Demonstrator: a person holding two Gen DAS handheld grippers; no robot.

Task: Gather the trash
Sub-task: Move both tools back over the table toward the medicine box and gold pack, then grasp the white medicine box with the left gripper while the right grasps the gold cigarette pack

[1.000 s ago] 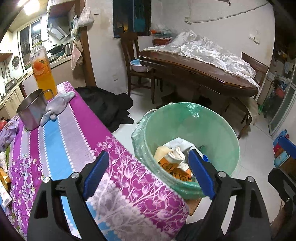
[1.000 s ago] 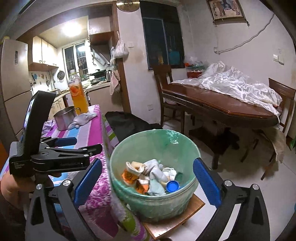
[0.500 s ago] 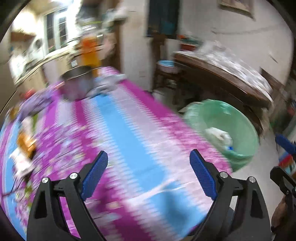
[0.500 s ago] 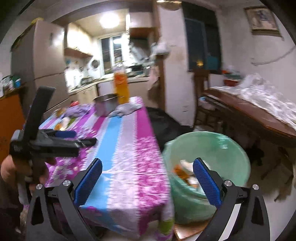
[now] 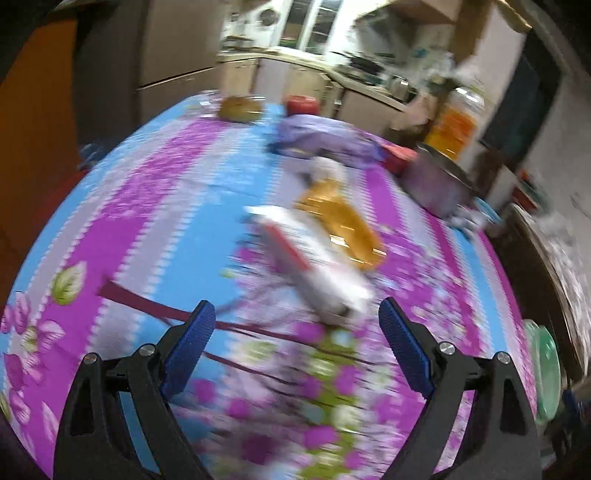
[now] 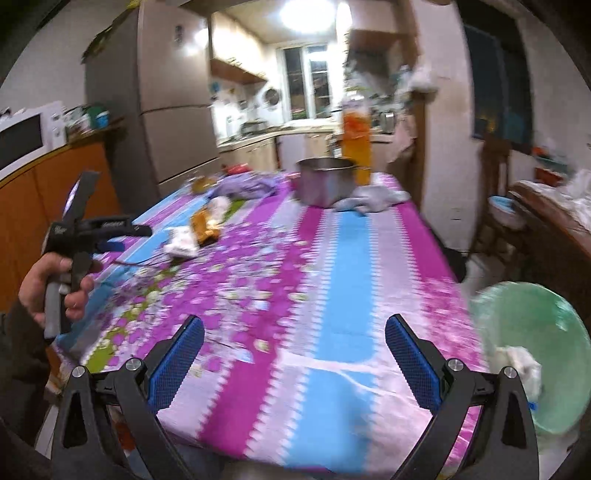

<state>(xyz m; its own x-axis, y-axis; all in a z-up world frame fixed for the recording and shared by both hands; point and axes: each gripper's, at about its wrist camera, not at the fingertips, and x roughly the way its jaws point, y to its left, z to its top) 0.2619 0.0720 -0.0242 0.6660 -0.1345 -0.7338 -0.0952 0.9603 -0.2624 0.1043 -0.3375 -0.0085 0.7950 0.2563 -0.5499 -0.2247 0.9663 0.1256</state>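
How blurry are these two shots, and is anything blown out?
Left wrist view: heavy motion smear over the tablecloth and white wrapper; only the gripper jaws look sharp. Right wrist view: milder blur, ceiling light blown out, fisheye bending edges.

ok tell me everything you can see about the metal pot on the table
The pot is plain bare metal, round and straight-walled, with no lid and a side handle sticking out to the right. It stands upright at the far end of the flowered tablecloth. A crumpled pale cloth lies against its right side, an orange drink bottle stands behind it. Its inside is hidden.
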